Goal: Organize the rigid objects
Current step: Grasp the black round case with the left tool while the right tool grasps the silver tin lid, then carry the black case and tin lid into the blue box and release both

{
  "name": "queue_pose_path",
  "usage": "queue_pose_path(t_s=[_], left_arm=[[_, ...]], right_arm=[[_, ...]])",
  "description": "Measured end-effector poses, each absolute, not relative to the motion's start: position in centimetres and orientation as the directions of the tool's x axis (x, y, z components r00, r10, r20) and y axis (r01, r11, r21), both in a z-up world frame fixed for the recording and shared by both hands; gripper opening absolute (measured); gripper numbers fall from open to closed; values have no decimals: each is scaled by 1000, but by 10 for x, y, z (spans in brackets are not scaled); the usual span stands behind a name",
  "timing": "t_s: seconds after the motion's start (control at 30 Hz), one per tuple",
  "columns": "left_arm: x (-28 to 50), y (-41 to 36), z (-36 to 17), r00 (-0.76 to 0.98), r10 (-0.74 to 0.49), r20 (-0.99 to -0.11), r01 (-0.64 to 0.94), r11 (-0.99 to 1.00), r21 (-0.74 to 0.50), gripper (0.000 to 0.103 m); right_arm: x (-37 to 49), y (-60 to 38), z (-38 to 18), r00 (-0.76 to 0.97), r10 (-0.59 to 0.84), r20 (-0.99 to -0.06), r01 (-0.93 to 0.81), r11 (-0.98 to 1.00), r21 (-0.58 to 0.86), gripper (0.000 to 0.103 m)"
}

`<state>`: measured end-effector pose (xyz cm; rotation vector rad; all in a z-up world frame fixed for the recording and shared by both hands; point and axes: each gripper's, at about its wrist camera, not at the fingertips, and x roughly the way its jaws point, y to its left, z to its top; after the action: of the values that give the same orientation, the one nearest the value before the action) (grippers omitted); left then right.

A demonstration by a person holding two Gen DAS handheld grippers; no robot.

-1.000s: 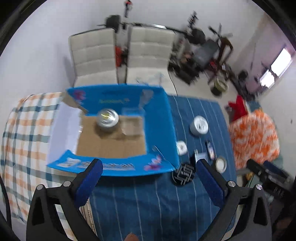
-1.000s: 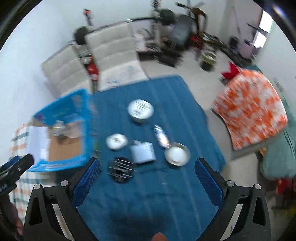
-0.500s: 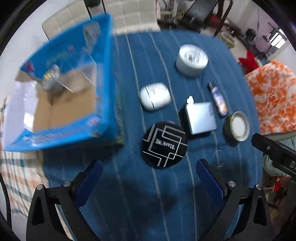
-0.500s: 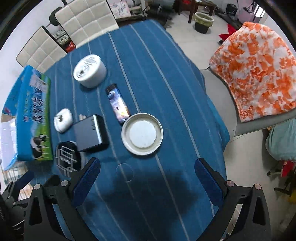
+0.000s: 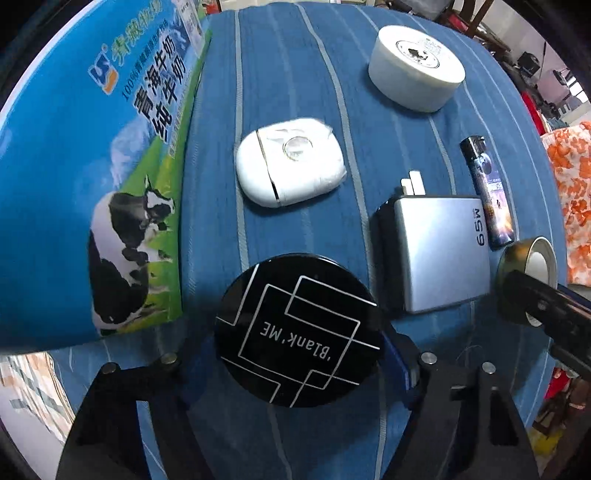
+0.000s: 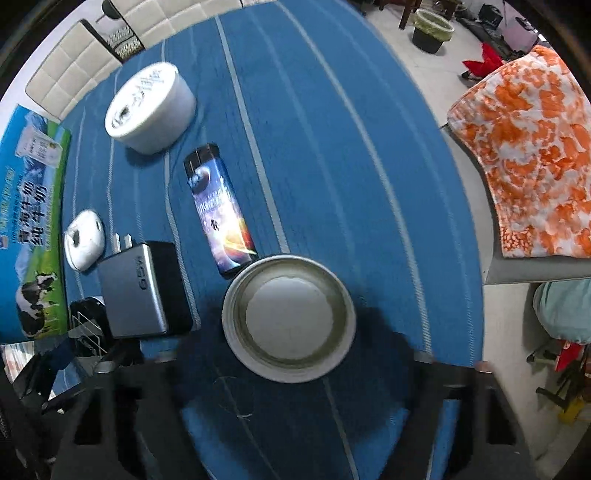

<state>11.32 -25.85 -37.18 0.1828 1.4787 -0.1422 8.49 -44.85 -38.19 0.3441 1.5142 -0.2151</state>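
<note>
A black round disc marked "Blank'ME" [image 5: 297, 328] lies on the blue striped cloth between the fingers of my left gripper [image 5: 295, 363], whose jaws stand wide on either side of it. A metal lid [image 6: 290, 317] lies between the fingers of my right gripper [image 6: 291, 363], also wide apart. Beyond them lie a white earbud case [image 5: 290, 166], a silver charger [image 5: 441, 254], a lighter [image 6: 219, 206] and a white round tin [image 5: 417, 68]. The blue milk carton box [image 5: 85, 166] stands at the left.
White chairs [image 6: 74, 74] stand beyond the table's far edge. An orange patterned cover [image 6: 532, 158] lies on a seat to the right, past the table edge. A bin [image 6: 430, 31] stands on the floor behind.
Both grippers have come down low over the table. The left now straddles the black disc and the right straddles the metal lid. The box has slid to the left edge of view.
</note>
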Motion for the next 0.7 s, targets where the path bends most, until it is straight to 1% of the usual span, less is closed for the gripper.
queue_pose_path(t_s=[0.1,0.3,0.47,0.7], left_arm=[[106,-258,-369,97,17,-995,212,976,38,73],[81,-248,-366,59,17,-998,233,972,31,73],[56,-232,-365,46,23,-999,241,970,34,73],[42,-226,-335,101,7,-995,285,958,35,73]], right_arm=[[80,-445,-382,54,72,-996,337,937,87,68],[55,-425,-378,15,104,-994,317,943,103,68],[39,-412,-370,28,115,-993,329,937,117,68],[34,-396,-344,71,112,-991,306,943,129,68]])
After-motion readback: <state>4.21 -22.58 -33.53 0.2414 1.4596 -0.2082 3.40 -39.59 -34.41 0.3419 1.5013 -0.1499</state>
